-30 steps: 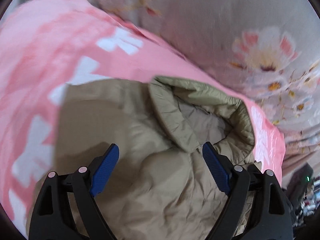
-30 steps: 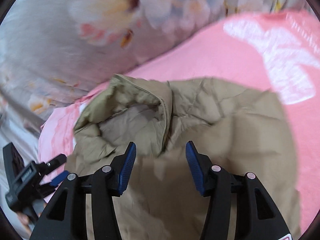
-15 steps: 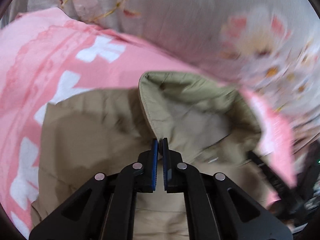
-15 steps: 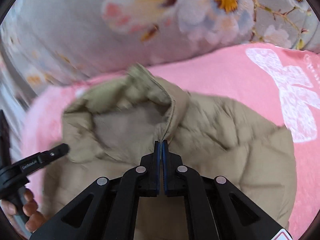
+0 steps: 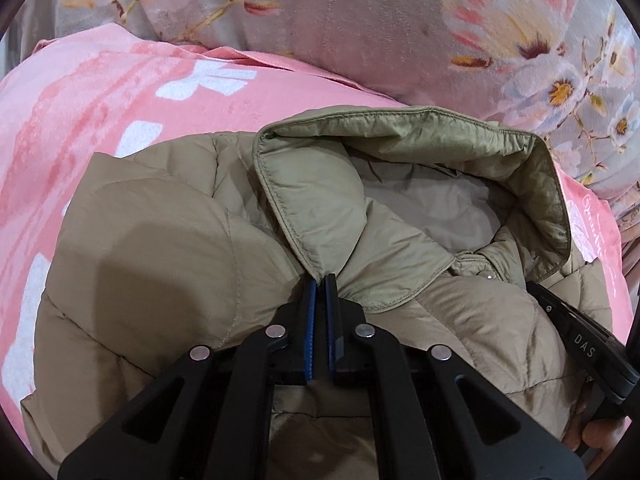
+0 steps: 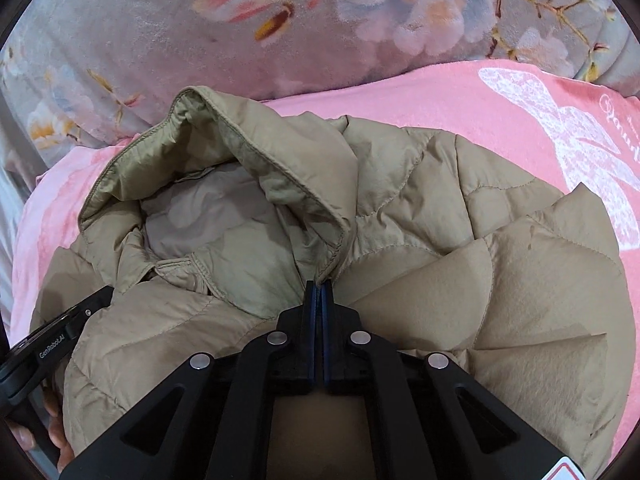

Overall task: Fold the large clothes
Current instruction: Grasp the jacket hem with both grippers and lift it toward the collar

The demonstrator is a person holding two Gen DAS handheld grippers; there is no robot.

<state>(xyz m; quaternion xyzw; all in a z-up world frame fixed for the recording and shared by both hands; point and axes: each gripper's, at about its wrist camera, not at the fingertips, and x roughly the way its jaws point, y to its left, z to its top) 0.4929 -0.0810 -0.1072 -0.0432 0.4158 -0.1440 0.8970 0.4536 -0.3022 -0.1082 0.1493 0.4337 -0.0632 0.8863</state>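
I hold the khaki quilted puffer jacket point(image 5: 168, 264), lying on the pink blanket point(image 5: 92, 92); left gripper point(image 5: 319, 280) and right gripper point(image 6: 319, 286) each pinch a collar corner. Next, I judge: lift evenly and fold.

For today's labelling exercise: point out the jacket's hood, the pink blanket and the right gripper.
hood point(image 5: 320, 184), left wrist view, on the hood's outer flap.
pink blanket point(image 6: 420, 96), right wrist view, on bare pink cloth beyond the jacket.
right gripper point(image 6: 319, 292), right wrist view, between the shut fingertips at the hood's edge.
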